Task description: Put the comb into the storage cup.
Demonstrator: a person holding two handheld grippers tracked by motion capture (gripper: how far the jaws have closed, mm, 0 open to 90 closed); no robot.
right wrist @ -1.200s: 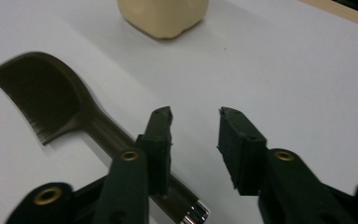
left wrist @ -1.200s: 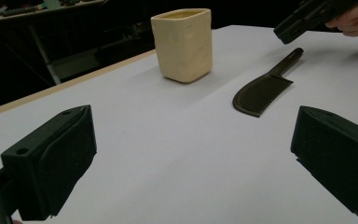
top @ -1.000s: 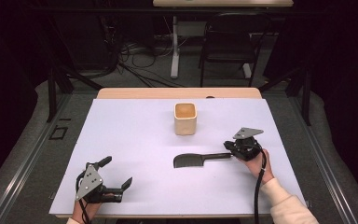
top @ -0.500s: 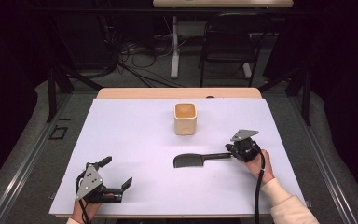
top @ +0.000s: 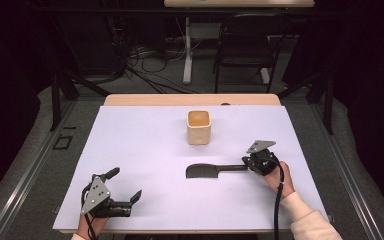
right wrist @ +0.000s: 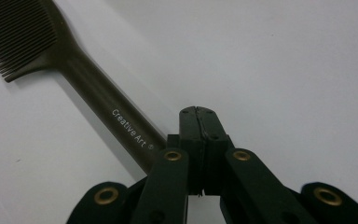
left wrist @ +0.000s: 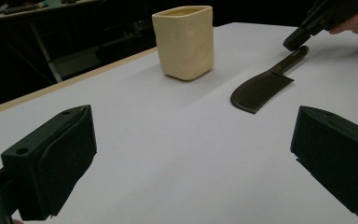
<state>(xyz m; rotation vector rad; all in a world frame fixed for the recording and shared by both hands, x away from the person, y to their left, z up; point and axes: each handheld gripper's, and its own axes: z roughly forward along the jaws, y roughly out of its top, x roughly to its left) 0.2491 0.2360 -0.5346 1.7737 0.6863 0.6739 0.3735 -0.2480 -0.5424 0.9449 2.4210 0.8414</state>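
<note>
Since the earlier frames, right gripper (top: 250, 165) has tilted slightly at the comb (top: 212, 171) handle's end; jaws fully closed, handle passing just beside them, not between; comb's long axis runs leftward; left gripper (top: 125, 186), open and empty, sits well apart.

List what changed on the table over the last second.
Nothing visibly changed. The right tool stays shut by the end of the comb handle, with nothing between its jaws. The left tool stays open near the table's front edge. The comb and cup lie where they were.
</note>
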